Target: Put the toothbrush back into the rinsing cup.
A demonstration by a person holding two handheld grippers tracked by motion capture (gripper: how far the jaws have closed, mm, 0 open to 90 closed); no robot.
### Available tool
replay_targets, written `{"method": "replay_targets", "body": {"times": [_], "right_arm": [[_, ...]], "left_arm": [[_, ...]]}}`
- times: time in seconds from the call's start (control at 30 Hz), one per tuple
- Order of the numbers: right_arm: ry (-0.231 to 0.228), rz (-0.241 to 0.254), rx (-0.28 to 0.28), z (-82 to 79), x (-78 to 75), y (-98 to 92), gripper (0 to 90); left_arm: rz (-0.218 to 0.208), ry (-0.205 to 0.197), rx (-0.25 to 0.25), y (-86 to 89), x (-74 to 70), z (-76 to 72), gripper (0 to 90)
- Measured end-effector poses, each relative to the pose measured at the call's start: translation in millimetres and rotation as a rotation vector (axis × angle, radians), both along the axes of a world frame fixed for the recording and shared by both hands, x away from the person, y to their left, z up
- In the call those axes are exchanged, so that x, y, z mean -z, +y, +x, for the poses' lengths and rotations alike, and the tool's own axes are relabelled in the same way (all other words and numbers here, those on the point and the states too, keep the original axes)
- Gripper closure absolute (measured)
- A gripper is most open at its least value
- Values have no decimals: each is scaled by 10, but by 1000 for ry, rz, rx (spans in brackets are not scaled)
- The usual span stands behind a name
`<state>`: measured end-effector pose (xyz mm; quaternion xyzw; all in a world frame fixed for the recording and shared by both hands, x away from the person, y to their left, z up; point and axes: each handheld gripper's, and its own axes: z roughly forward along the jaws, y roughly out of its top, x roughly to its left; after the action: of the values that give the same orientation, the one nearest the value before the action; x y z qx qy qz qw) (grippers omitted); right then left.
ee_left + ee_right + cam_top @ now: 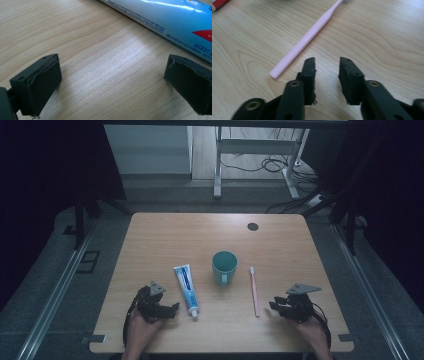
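The toothbrush [254,292] is pink and lies flat on the wooden table [165,235], its bristle end pointing away from the person and its handle end toward the near edge. It sits just to the right of the green cup [224,266], apart from it, and the cup stands upright near the middle of the table with its handle turned toward the person. In the right gripper view the toothbrush [308,38] runs slantwise across the wood, with its ribbed handle end just beside the left jaw and not touching it. The right gripper [278,306] rests low over the table near the handle end, held by the person's right hand [315,332]; its jaws stand a narrow gap apart with only bare wood between them, so it grips nothing [327,63]. To the left of the cup lies a tube of toothpaste [186,289], blue and white, cap end toward the person. The left gripper [170,310] sits just left of the tube's cap end, held by the left hand [140,332]. In the left gripper view its jaws are spread wide over bare wood [112,72], released, and the tube [172,17] lies just beyond the far jaw. A small dark round cover [252,226] sits in the table near its far edge.
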<state>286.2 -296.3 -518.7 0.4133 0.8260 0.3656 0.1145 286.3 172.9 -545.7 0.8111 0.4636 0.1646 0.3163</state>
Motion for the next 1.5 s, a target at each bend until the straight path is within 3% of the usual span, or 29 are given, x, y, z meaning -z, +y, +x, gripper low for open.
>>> {"method": "replay_targets", "body": {"times": [0.17,0.43,1.17,1.5], "right_arm": [[-10,-18,-13,5,-6,43,772],[-14,22,-63,2,-40,138,891],[14,6,-163,67,19,567,893],[28,-9,-155,67,83,564,892]], "left_arm": [[0,0,-1,-1,0,1,13],[1,0,-2,-3,0,2,12],[-1,0,-5,-7,0,4,12],[0,0,-5,-7,0,4,13]]}}
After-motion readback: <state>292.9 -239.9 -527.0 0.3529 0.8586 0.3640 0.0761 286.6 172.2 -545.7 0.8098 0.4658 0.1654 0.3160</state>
